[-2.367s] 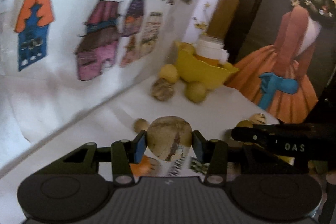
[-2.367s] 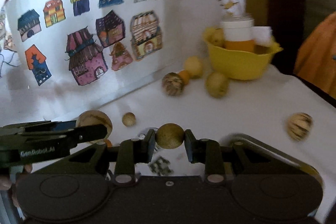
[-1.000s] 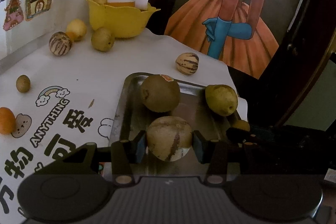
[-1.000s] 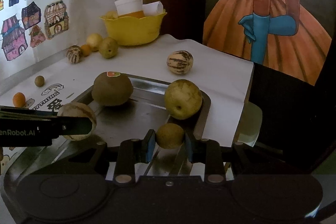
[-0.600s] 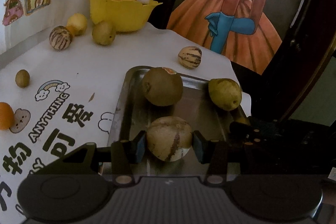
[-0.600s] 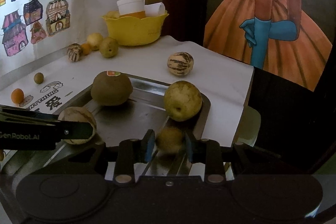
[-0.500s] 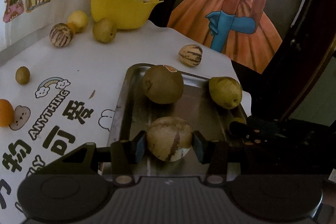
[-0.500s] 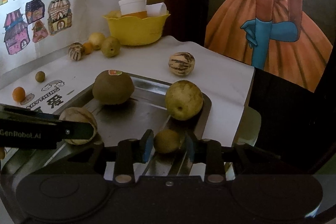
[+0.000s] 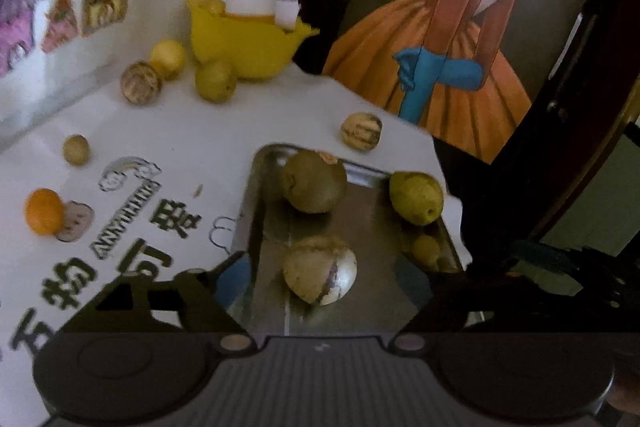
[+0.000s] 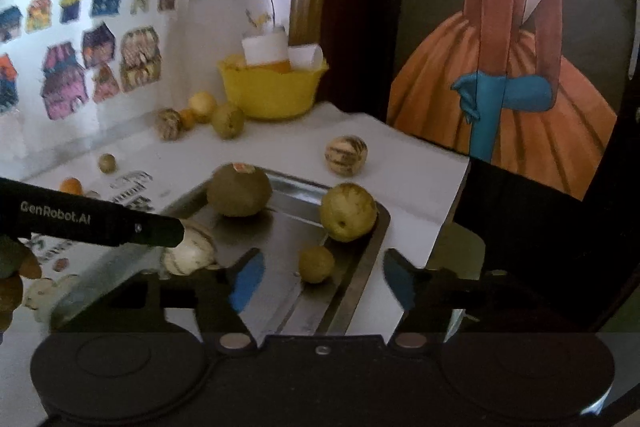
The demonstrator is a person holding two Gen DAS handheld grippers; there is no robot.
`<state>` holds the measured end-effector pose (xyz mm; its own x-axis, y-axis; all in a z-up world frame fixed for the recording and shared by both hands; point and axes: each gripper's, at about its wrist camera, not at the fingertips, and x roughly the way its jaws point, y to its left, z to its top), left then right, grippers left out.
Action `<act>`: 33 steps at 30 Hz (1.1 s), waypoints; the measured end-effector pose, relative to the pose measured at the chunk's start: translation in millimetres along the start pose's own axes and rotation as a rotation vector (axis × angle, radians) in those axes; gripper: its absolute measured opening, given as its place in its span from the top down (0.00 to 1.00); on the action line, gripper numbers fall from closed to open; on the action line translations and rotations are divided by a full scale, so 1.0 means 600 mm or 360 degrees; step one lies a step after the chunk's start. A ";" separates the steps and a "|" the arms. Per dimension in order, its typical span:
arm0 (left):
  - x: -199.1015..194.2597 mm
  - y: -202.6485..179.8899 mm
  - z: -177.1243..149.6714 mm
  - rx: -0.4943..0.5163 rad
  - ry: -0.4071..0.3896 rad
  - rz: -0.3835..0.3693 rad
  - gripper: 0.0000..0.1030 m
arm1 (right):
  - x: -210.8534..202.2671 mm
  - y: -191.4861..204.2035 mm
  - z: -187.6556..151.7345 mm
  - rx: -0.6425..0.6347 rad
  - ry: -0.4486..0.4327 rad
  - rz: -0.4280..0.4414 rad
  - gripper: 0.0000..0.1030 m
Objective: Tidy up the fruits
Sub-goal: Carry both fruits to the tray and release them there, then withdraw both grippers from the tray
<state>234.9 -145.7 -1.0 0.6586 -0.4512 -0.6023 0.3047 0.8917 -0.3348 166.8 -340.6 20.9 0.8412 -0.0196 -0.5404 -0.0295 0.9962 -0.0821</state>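
A metal tray [image 9: 372,223] [image 10: 296,187] holds a pale striped melon [image 9: 320,270] [image 10: 188,251], a brown round fruit with a sticker [image 9: 314,181] [image 10: 239,190], a yellow-green pear [image 9: 416,197] [image 10: 348,211] and a small green fruit [image 9: 426,249] [image 10: 316,263]. My left gripper [image 9: 324,279] is open, its jaws wide on either side of the melon, which lies on the tray. My right gripper [image 10: 324,277] is open just behind the small green fruit, which lies on the tray.
On the white cloth lie a striped melon [image 9: 361,131] [image 10: 346,155], an orange [image 9: 44,211], a small brown fruit [image 9: 76,149] and several fruits beside a yellow bowl [image 9: 244,39] [image 10: 272,91]. The table edge [image 10: 460,195] drops off right of the tray.
Both grippers opened and pulled back a little. The striped melon and the small green fruit were let go and now rest on the tray.
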 end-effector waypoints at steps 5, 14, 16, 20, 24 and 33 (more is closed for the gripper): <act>-0.062 0.014 -0.010 0.0007 -0.0058 0.0009 0.01 | -0.060 0.016 -0.006 0.0022 -0.0056 0.0036 0.13; -0.165 0.046 -0.057 0.0240 -0.0081 0.0093 0.00 | -0.146 0.063 -0.041 -0.0017 0.0019 0.0122 0.01; -0.184 0.055 -0.068 0.0265 -0.0078 0.0119 0.00 | -0.161 0.076 -0.053 -0.0034 0.0046 0.0122 0.01; -0.216 0.081 -0.092 0.0263 -0.0043 0.0165 0.00 | -0.181 0.100 -0.077 0.0005 0.0113 0.0135 0.01; -0.240 0.107 -0.114 0.0281 0.0000 0.0241 0.00 | -0.192 0.122 -0.100 0.0077 0.0186 0.0161 0.01; -0.281 0.160 -0.138 0.0228 0.0056 0.0434 0.00 | -0.182 0.175 -0.118 0.0141 0.0290 0.0269 0.01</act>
<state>95.9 13.2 8.3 0.7060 -0.1935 -0.6813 0.2154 0.9750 -0.0537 33.9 -239.6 12.2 0.7169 0.1406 -0.6828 -0.1073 0.9900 0.0912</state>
